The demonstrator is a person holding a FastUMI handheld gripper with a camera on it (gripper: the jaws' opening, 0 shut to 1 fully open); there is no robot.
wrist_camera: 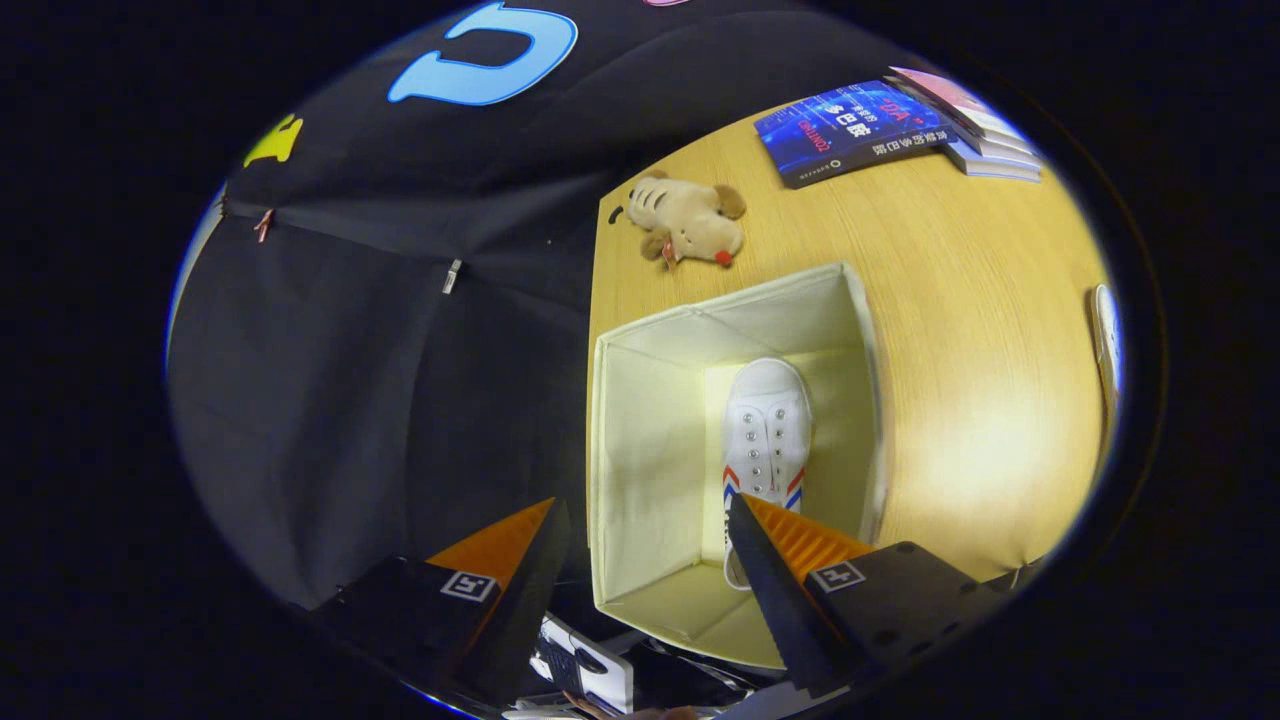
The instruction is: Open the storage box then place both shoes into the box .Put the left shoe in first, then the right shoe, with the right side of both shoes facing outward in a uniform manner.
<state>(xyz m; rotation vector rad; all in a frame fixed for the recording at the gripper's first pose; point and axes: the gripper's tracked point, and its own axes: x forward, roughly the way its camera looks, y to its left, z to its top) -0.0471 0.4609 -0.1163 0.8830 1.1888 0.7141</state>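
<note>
A: So, where's the shoe (766,440)?
B: Inside the open box (640,440) on the wooden table (980,330), toe toward twelve o'clock.
A: Gripper (650,515)?
B: Fingers apart, empty, above the box. Plush dog (690,220) at twelve, books (890,125) at one.

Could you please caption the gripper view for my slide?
Open tool above cream fabric storage box holding one white canvas shoe.

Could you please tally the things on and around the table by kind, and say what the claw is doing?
Shoes: 2, one inside the storage box at, one beyond it at
Storage boxes: 1
Plush toys: 1
Books: 3
Total: 7
Claw: open, empty, over the box.
</note>
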